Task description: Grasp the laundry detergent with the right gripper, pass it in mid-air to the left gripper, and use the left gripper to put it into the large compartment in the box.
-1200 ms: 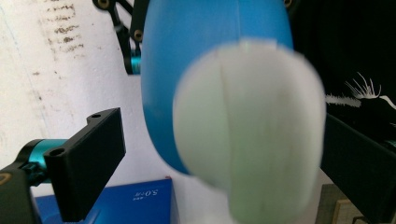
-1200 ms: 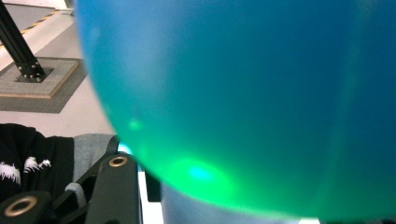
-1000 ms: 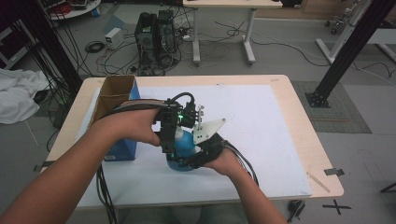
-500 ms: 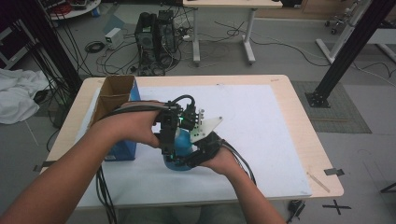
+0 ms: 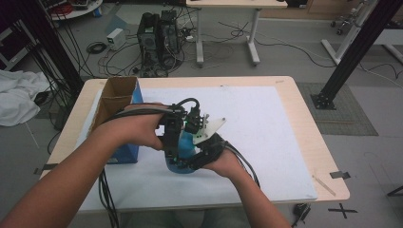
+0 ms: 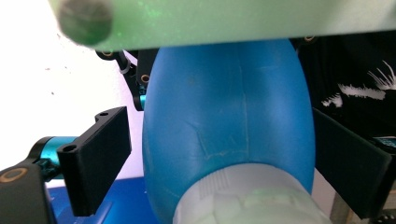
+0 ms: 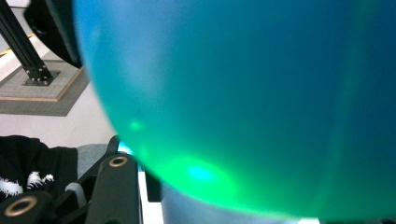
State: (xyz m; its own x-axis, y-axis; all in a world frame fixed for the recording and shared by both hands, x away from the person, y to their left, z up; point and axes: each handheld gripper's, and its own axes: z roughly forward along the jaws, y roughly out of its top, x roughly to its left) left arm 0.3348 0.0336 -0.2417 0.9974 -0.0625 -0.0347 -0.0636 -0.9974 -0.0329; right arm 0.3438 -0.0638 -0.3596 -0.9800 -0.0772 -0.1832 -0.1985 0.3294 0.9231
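The right gripper (image 5: 202, 154) holds the blue bottle (image 5: 183, 147) steady. The left gripper (image 5: 173, 142), at its 9 o'clock, has just been closing around it, not yet pinching.

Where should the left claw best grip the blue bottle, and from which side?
Probably across the smooth flanks of the blue bottle, just above the white ribbed cap, coming from the cap end. The left claw, its jaws just closing, straddles it there.
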